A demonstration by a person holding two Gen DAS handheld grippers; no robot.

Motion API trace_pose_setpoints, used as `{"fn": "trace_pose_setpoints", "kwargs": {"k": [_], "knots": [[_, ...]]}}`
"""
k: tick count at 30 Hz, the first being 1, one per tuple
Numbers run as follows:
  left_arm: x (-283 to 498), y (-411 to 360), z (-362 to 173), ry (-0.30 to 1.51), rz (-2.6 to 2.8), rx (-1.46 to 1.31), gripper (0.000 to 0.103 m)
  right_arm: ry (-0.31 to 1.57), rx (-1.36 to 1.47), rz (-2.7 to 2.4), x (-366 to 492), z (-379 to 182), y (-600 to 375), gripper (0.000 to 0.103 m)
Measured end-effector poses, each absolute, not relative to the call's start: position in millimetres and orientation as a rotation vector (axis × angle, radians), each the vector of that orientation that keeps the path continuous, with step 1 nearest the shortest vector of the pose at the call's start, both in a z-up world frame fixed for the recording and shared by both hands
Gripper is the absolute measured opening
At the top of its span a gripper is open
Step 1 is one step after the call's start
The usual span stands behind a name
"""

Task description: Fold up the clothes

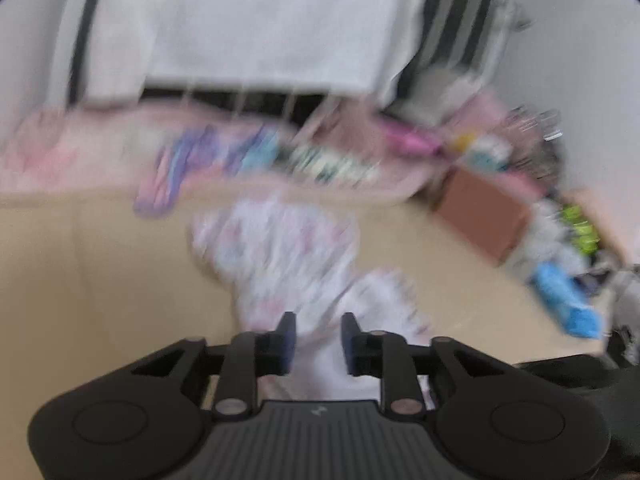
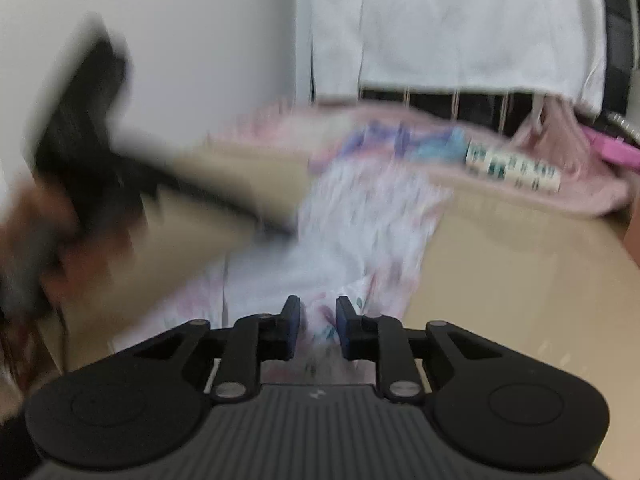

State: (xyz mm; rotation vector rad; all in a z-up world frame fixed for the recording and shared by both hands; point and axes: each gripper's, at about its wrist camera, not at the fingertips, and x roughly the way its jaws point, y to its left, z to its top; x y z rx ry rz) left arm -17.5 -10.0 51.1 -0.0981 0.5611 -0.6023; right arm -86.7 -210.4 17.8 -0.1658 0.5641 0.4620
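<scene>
A white garment with a pink and blue print lies crumpled on the tan table. Both views are blurred by motion. My left gripper has its jaws a little apart with the cloth between and under them; whether they pinch it is unclear. In the right wrist view the same garment spreads ahead. My right gripper also has a narrow gap with printed cloth in it. The left gripper shows there as a dark blur at the left, over the garment's left edge.
A pink cloth pile with colourful items lies along the table's far edge, below a white hanging sheet. A brown box, a blue item and clutter sit at the right. A row of labelled boxes rests on the pink cloth.
</scene>
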Motion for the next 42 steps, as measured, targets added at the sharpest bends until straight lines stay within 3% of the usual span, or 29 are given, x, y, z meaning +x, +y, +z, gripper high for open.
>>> {"fn": "trace_pose_setpoints", "kwargs": {"k": [4,10,12,13,14,15,24,27,29,32,34,36,38,42], "knots": [[-66.6,-11.0,55.2,0.545,-0.694,0.034,0.026,0.569,-0.114,0.447,-86.7,15.5,-213.9,0.018],[-79.1,-26.0,10.6,0.65,-0.626,0.178,0.026,0.486,-0.109,0.535,-100.3,29.3,-232.1,0.021],[-81.0,-24.1,7.2,0.625,-0.638,0.189,0.026,0.413,-0.13,0.615,-114.5,41.9,-242.0,0.039],[-79.6,-23.0,7.2,0.629,-0.647,0.19,0.026,0.409,-0.176,0.65,-118.7,43.0,-242.6,0.061],[-78.1,-22.0,7.2,0.633,-0.656,0.191,0.027,0.411,-0.229,0.683,-122.3,43.0,-242.2,0.071],[-76.7,-21.0,7.2,0.637,-0.665,0.192,0.027,0.413,-0.282,0.716,-125.8,43.1,-241.9,0.071],[-51.4,-19.6,16.6,0.736,-0.743,0.159,0.034,0.509,-0.544,0.919,-114.8,30.6,-232.2,0.064],[-52.5,-15.0,21.8,0.717,-0.72,0.163,0.038,0.612,-0.396,0.968,-96.2,29.5,-239.9,0.04],[-64.7,-3.6,30.7,0.641,-0.731,0.155,0.042,0.611,-0.373,0.95,-92.3,28.2,-245.3,0.017],[-85.4,14.6,44.0,0.533,-0.789,0.106,0.053,0.629,-0.319,0.952,-90.7,28.1,-250.5,0.004],[-104.7,13.0,48.4,0.478,-0.844,0.143,0.058,0.661,-0.255,0.988,-91.4,27.6,-253.8,0.004],[-134.9,4.3,47.0,0.379,-0.918,0.274,0.075,0.695,-0.174,1.017,-91.5,29.2,-261.5,0.004],[-164.3,-4.2,38.8,0.25,-1.019,0.427,0.085,0.713,-0.102,1.045,-92.7,35.6,-271.2,0.004],[-183.4,-22.4,19.6,0.094,-1.025,0.58,0.085,0.742,-0.007,1.108,-95.4,52.5,-287.5,0.004]]}}
